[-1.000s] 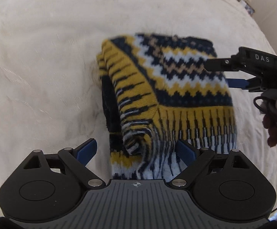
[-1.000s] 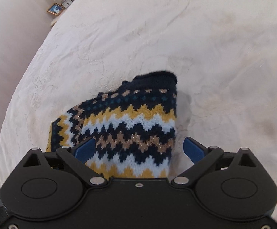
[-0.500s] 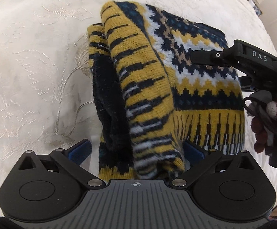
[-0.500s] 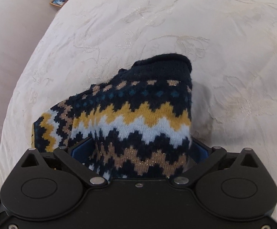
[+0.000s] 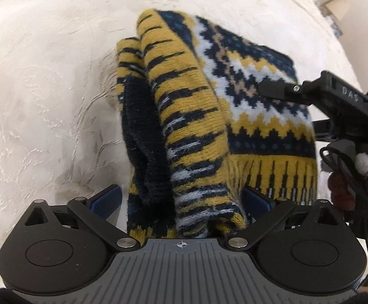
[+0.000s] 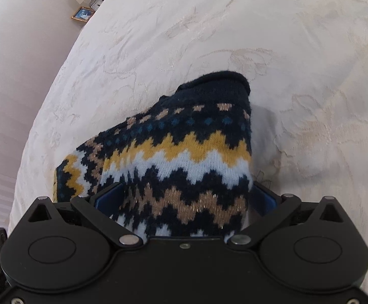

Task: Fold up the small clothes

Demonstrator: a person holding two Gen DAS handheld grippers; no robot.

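Small patterned sweater point(image 5: 209, 116) sits bunched and part-folded on the cream bed point(image 5: 44, 76), long axis running near-to-far from the left gripper point(image 5: 184, 202). In the left wrist view, the left gripper straddles the near hem end: the blue pads stand wide apart with thick folded knit between them, left pad clear of the cloth, right pad touching or just beside it, so it reads as open and not yet clamped. The right gripper point(image 5: 280, 90) comes in from the right side onto the far half; in the right wrist view point(image 6: 184, 202) its pads also flank a thick wad of zigzag knit, the dark collar point(image 6: 216, 81) pointing far, away from it. Both right pads look pressed to the fabric, but whether it is truly pinching is hard to call since the bulk hides the gap, so cannot tell. Judgement: both grippers sit on the same garment at opposite ends, left nearer the hem, right nearer the collar half; next move turns on bringing one end over the other along that long axis.
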